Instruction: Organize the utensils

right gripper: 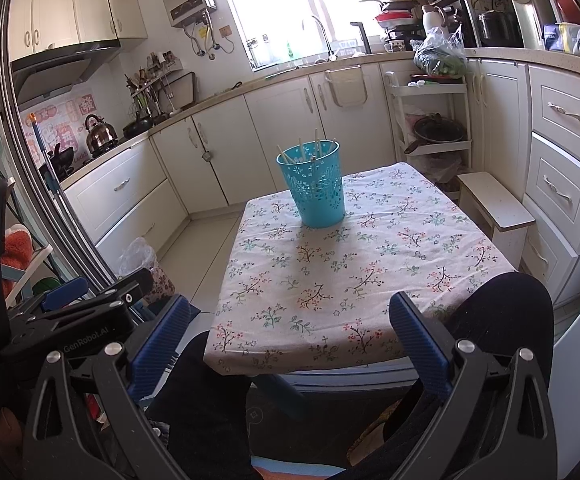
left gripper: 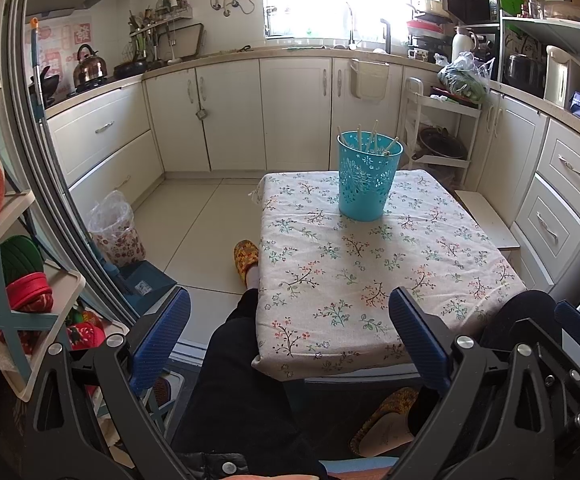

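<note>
A turquoise perforated holder [left gripper: 368, 178] [right gripper: 312, 183] stands upright at the far end of the small table with a floral cloth [left gripper: 370, 280] [right gripper: 350, 272]. Several pale chopsticks [left gripper: 374, 142] [right gripper: 316, 146] stick up out of it. My left gripper [left gripper: 290, 320] hovers open at the table's near edge, nothing between its blue pads. My right gripper [right gripper: 290, 320] is open too, held off the near edge, far from the holder. Each gripper shows at the side of the other's view: the right one [left gripper: 570, 336], the left one [right gripper: 101, 292].
A person's dark-trousered legs [left gripper: 233, 380] [right gripper: 502, 320] and patterned slippers [left gripper: 245, 258] flank the table. White cabinets [left gripper: 225, 116] ring the room. A lined bin [left gripper: 115, 230], a white stool [right gripper: 494, 204] and a rack [left gripper: 438, 132] stand on the floor.
</note>
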A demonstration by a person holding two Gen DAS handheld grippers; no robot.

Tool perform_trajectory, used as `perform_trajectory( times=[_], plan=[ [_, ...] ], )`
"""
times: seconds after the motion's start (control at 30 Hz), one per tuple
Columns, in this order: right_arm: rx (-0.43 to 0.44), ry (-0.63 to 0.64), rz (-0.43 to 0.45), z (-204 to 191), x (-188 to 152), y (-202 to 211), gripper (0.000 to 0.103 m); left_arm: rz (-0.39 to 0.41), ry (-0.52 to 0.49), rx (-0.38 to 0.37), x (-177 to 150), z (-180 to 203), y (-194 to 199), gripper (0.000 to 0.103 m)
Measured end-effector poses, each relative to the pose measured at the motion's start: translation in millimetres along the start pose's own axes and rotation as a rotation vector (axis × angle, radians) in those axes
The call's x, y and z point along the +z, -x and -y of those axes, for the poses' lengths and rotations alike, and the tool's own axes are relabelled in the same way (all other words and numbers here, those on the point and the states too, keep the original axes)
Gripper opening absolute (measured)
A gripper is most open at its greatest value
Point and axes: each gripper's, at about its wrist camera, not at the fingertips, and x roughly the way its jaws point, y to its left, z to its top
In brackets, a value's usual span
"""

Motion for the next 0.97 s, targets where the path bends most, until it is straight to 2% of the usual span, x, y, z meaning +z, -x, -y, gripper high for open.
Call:
perform_trajectory(
  times=[0.23, 0.43, 0.57, 0.67, 0.97],
  plan=[
    [0.001, 0.001, -0.001, 0, 0, -1, 0.095, -0.004, 0.000, -0.006, -1, -1, -1, 0.095],
    [0.010, 0.008, -0.019, 1, 0, -7, 0.095, -0.023, -0.004, -0.052, 1, -3, -12, 0.095],
    [0.014, 0.000, -0.039, 6, 3, -18, 0.095, 0.013, -0.021, -0.016, 6, -1, -15, 0.095],
    [0.015, -0.006, -0.035, 13, 9, -25, 0.095, 0.019, -0.032, -0.005, 15, -1, -23, 0.095],
    [-0.035, -0.028, -0.036, 39, 40, -66, 0.095, -0.035, 0.002, -0.029, 36, -5, -68, 0.095]
  ],
)
